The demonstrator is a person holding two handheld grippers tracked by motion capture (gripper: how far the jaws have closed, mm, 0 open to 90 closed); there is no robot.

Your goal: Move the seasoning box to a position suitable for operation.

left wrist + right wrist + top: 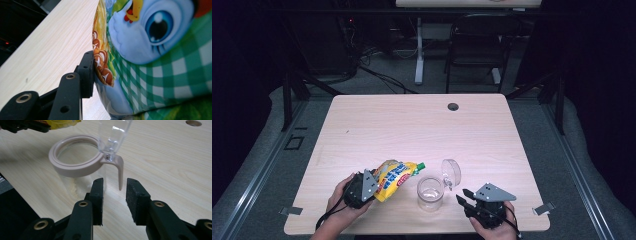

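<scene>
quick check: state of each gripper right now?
Left gripper: closed on the yellow and green printed snack pouch.
Right gripper: jaws open, nothing held, just short of the clear plastic jar.

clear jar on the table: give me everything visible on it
The jar is a small clear container, glass or plastic by its look, standing upright near the table's front edge. A beige ring rims its mouth; a clear hinged lid stands flipped open behind it, and a beige lever hangs down from the hinge. It looks empty. The right gripper sits just short of it, jaws apart, touching nothing.
</scene>
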